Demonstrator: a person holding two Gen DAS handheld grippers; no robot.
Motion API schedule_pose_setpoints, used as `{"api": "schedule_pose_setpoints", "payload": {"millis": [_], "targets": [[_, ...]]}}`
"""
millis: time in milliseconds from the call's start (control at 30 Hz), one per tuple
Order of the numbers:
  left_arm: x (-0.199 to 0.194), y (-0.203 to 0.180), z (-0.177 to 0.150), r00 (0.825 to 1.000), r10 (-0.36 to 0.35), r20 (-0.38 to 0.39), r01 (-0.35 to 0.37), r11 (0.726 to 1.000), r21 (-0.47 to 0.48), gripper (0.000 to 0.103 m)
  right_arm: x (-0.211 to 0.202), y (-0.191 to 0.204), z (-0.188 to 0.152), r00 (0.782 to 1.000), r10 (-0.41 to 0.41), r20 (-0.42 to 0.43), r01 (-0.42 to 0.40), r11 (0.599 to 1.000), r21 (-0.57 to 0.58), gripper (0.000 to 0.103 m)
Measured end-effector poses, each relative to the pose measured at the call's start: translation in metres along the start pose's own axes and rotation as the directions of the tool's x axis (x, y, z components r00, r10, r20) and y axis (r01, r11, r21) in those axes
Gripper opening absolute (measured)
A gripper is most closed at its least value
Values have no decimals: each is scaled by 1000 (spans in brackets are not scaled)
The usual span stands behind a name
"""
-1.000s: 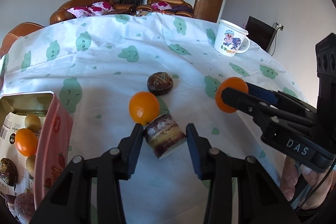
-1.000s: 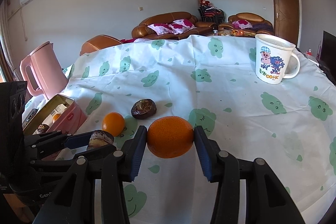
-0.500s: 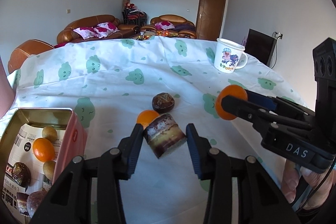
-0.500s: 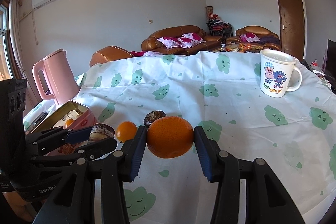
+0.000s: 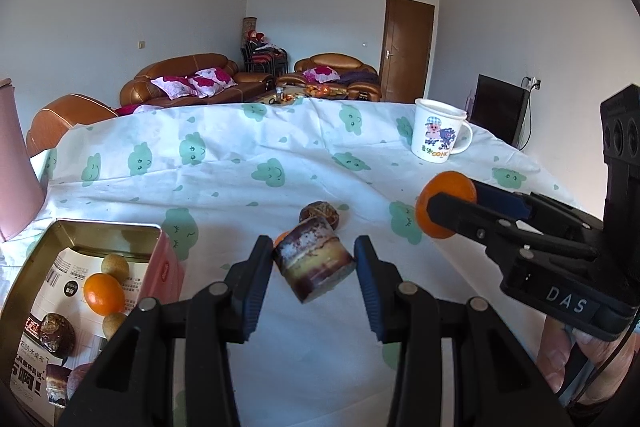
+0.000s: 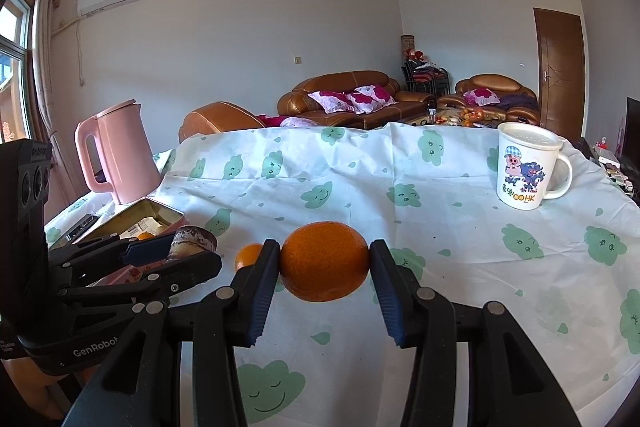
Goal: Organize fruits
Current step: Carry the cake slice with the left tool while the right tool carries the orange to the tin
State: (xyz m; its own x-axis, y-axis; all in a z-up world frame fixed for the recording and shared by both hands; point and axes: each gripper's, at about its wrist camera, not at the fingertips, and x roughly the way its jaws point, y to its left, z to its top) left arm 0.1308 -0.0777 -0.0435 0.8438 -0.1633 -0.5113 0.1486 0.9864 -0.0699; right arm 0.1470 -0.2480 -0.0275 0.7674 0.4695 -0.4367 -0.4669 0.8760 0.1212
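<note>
My left gripper (image 5: 314,263) is shut on a short brown-and-yellow sugarcane piece (image 5: 314,261), held above the table. My right gripper (image 6: 324,263) is shut on a large orange (image 6: 324,261), also held above the table; it shows at the right of the left wrist view (image 5: 444,203). A small orange (image 6: 248,255) and a dark brown wrinkled fruit (image 5: 320,213) lie on the tablecloth beyond. An open pink tin (image 5: 160,267) at the left holds an orange (image 5: 103,293), small tan fruits and dark brown fruits.
A white cartoon mug (image 6: 524,167) stands at the far right of the table. A pink kettle (image 6: 116,151) stands at the far left behind the tin. The cloth (image 5: 248,163) has green cloud prints. Sofas lie beyond the table.
Both grippers have risen with their fruit and tilted up, so more of the room shows. The small orange is now mostly hidden behind the sugarcane piece in the left wrist view.
</note>
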Motion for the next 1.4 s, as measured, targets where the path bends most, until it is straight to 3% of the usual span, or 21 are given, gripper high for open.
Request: {"api": "schedule_pose_setpoints", "payload": {"millis": [1067, 1400], "targets": [[-31, -10, -5, 986, 45, 158, -52, 998, 43, 44, -18, 16, -2, 995, -9, 97, 17, 997, -81, 48], [-45, 10, -9, 985, 57, 161, -59, 998, 10, 44, -7, 33, 0, 998, 27, 54, -21, 994, -103, 48]]}}
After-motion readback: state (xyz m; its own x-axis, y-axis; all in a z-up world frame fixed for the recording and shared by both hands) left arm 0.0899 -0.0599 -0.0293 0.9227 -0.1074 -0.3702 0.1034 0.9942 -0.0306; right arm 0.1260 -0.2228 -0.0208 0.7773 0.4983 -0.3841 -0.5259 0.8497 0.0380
